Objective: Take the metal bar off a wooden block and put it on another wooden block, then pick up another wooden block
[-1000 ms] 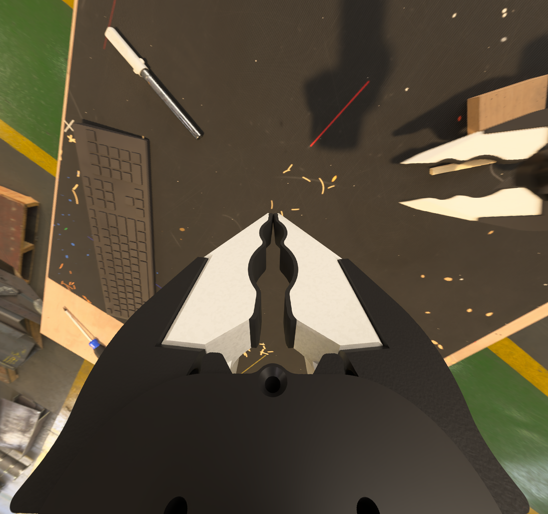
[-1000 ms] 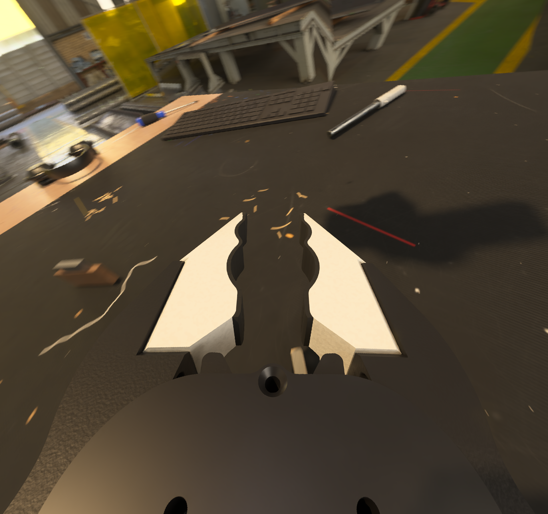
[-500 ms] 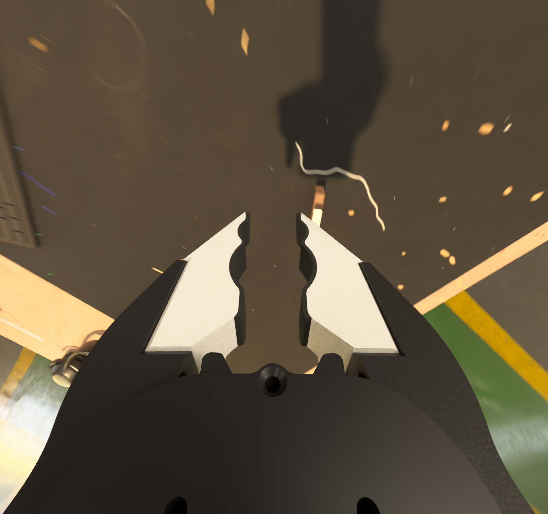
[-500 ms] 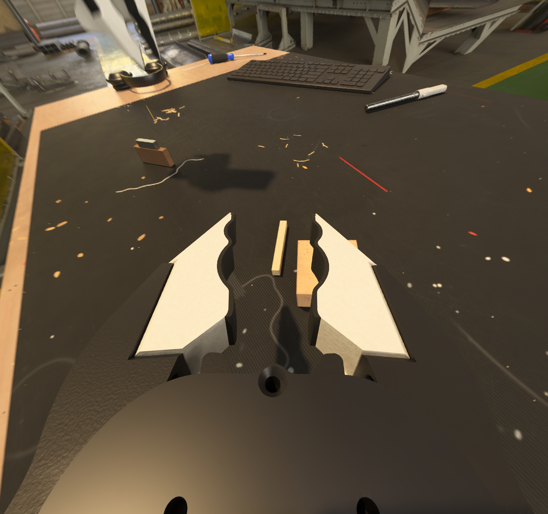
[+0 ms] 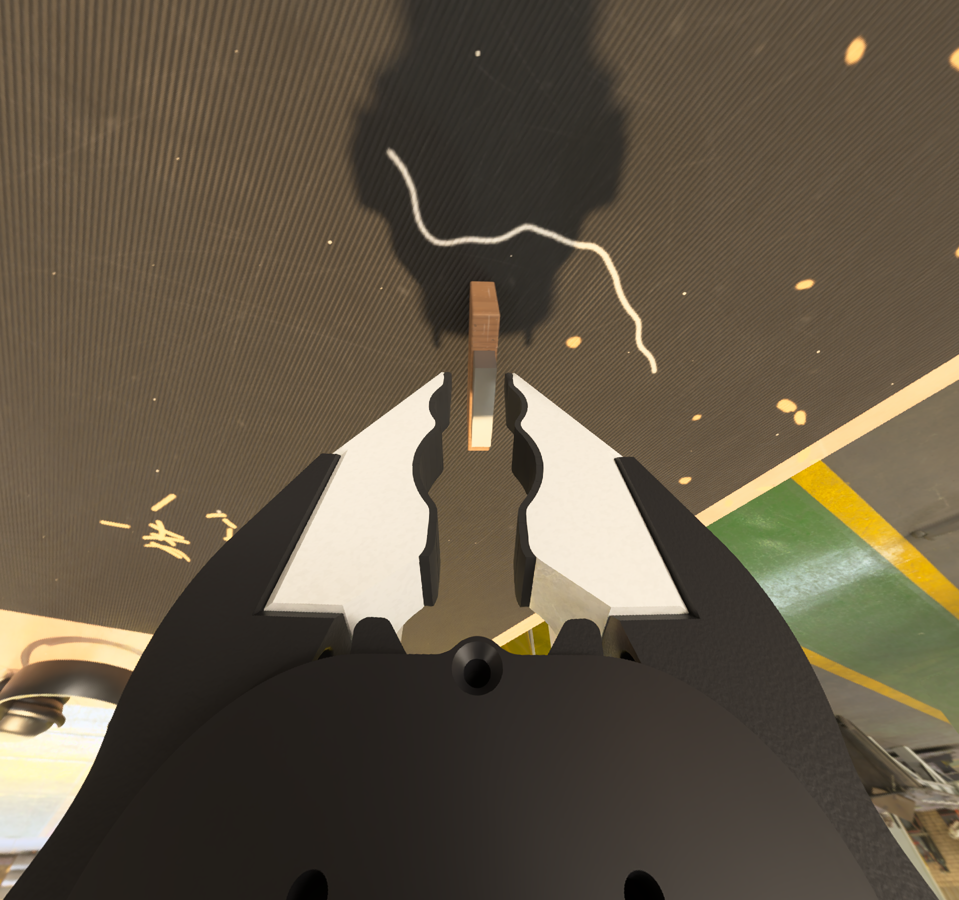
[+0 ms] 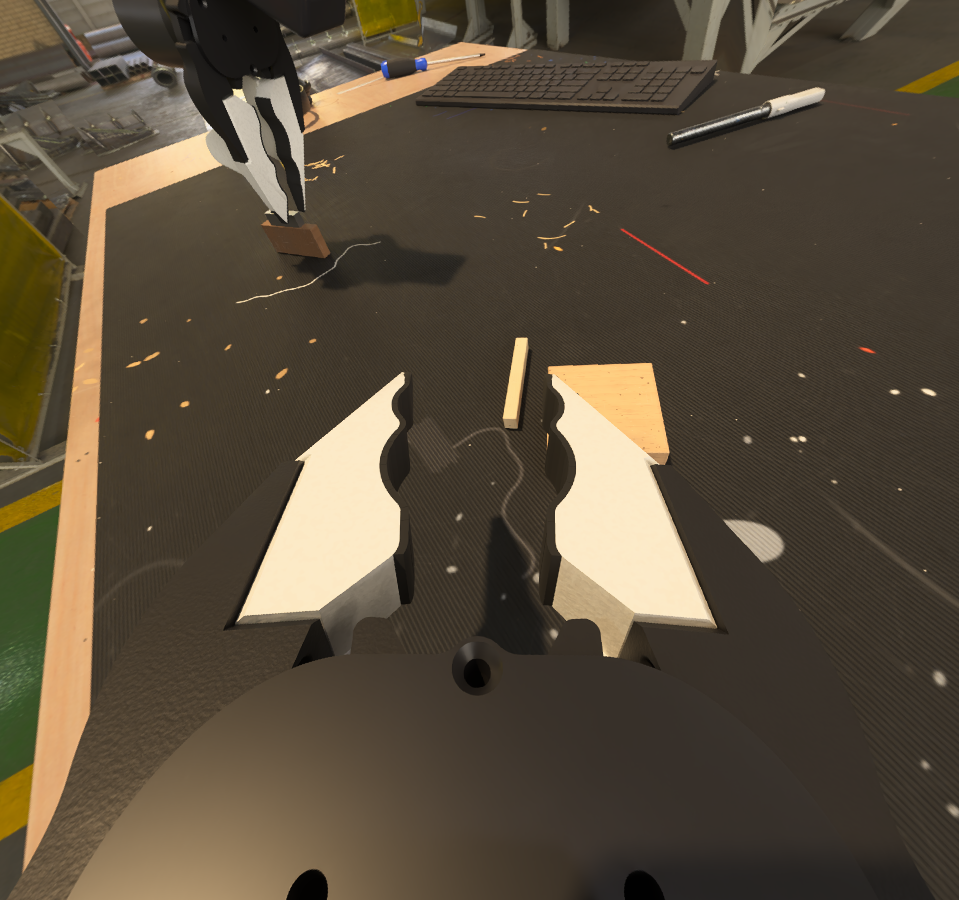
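Observation:
A brown wooden block [image 5: 484, 317] lies on the dark mat with a grey metal bar [image 5: 482, 397] on top of it. My left gripper [image 5: 477, 375] is open, its fingertips on either side of the bar with small gaps, not touching. In the right wrist view the left gripper [image 6: 289, 211] points down onto the brown block [image 6: 296, 240]. My right gripper [image 6: 477, 377] is open and empty above the mat. Just ahead of it lie a thin pale wooden stick [image 6: 516, 382] and a flat pale wooden block [image 6: 617, 402], partly behind its right finger.
A white string [image 6: 311, 278] curls beside the brown block. A keyboard [image 6: 565, 86], a marker pen [image 6: 747, 114] and a screwdriver [image 6: 415, 65] lie at the far side. The table's wooden edge [image 6: 83, 408] runs along the left. Wood chips are scattered about.
My left gripper opened, swung over and came down onto the brown block, so the bar now sits between its fingers. My right gripper drew back and shows the stick and flat block.

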You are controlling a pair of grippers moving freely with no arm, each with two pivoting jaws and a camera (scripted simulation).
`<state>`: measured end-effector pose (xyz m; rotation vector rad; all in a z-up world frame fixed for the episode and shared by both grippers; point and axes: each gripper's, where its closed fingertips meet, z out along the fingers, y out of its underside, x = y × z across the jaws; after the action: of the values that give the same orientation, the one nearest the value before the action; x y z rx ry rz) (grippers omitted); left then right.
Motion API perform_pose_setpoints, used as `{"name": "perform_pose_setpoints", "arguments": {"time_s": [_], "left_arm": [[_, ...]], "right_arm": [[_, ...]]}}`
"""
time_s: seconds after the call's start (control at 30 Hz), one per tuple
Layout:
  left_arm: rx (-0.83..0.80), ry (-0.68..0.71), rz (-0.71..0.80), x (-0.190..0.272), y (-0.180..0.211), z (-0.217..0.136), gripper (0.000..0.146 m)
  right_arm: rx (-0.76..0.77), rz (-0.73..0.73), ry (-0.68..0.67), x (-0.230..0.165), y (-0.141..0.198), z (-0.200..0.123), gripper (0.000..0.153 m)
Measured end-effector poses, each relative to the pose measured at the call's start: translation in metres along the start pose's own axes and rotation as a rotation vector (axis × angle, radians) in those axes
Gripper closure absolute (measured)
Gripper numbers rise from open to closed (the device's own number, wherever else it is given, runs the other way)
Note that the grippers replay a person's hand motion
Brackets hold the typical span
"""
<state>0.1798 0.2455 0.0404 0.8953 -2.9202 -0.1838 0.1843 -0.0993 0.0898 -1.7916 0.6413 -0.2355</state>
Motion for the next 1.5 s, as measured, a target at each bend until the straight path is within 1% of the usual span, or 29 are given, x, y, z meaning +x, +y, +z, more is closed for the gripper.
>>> {"name": "perform_pose_setpoints", "arguments": {"time_s": [0.13,0.23,0.3,0.4,0.47,0.5,0.6,0.63,0.7,0.73,0.8,0.87,0.93,1.0,1.07,1.1,1.17,1.23,1.3,1.4,1.5], "left_arm": [[0.029,0.013,0.018,0.006,0.001,-0.001,0.126],[0.050,-0.013,0.017,0.005,0.006,-0.015,0.126],[0.071,-0.033,-0.013,0.002,0.012,-0.028,0.126],[0.110,-0.004,-0.033,0.008,0.018,-0.040,0.126],[0.130,0.009,-0.021,0.013,0.016,-0.038,0.125],[0.131,0.001,-0.012,0.013,0.014,-0.034,0.123],[0.068,-0.056,-0.009,0.004,0.014,-0.014,0.102],[0.044,-0.058,-0.005,0.003,0.015,-0.005,0.099],[0.025,-0.047,0.005,0.004,0.014,0.009,0.104],[0.023,-0.048,0.008,0.003,0.013,0.014,0.110],[0.020,-0.076,0.014,0.000,0.015,0.016,0.129],[0.019,-0.083,0.017,0.000,0.020,0.007,0.138],[0.003,-0.141,0.050,0.000,0.030,-0.014,0.138],[-0.007,-0.221,0.072,0.000,0.038,-0.048,0.138],[0.023,-0.308,0.093,0.004,0.036,-0.089,0.138],[0.058,-0.345,0.120,0.008,0.029,-0.109,0.138],[0.154,-0.404,0.222,0.022,0.000,-0.142,0.138],[0.234,-0.397,0.370,0.045,-0.043,-0.155,0.138],[0.243,-0.379,0.542,0.068,-0.086,-0.146,0.138],[0.158,-0.378,0.790,0.090,-0.142,-0.112,0.138],[0.069,-0.376,0.953,0.092,-0.188,-0.076,0.138]], "right_arm": [[-0.014,0.002,-0.021,-0.002,-0.002,-0.004,0.102],[-0.020,-0.018,-0.011,0.004,-0.005,-0.007,0.102],[-0.014,-0.023,-0.004,0.009,-0.009,-0.008,0.102],[-0.003,-0.008,-0.004,0.016,-0.011,-0.010,0.102],[-0.008,0.011,-0.006,0.020,-0.010,-0.010,0.102],[-0.011,0.024,-0.009,0.022,-0.009,-0.009,0.102],[-0.022,0.056,-0.023,0.026,-0.008,-0.006,0.102],[-0.026,0.059,-0.024,0.027,-0.008,-0.005,0.102],[-0.032,0.055,-0.021,0.030,-0.009,-0.005,0.102],[-0.034,0.051,-0.018,0.031,-0.010,-0.005,0.102],[-0.036,0.046,-0.009,0.035,-0.012,-0.007,0.102],[-0.037,0.049,-0.002,0.038,-0.014,-0.009,0.102],[-0.037,0.053,0.005,0.041,-0.015,-0.011,0.102],[-0.039,0.052,0.016,0.043,-0.014,-0.013,0.102],[-0.044,0.052,0.020,0.042,-0.012,-0.014,0.102],[-0.047,0.051,0.019,0.041,-0.011,-0.015,0.102],[-0.055,0.046,0.012,0.037,-0.008,-0.015,0.102],[-0.062,0.040,0.003,0.032,-0.005,-0.014,0.102],[-0.073,0.030,-0.010,0.026,-0.002,-0.014,0.102],[-0.097,0.006,-0.009,0.020,0.003,-0.016,0.101],[-0.133,-0.013,0.002,0.018,0.015,-0.022,0.100]]}}
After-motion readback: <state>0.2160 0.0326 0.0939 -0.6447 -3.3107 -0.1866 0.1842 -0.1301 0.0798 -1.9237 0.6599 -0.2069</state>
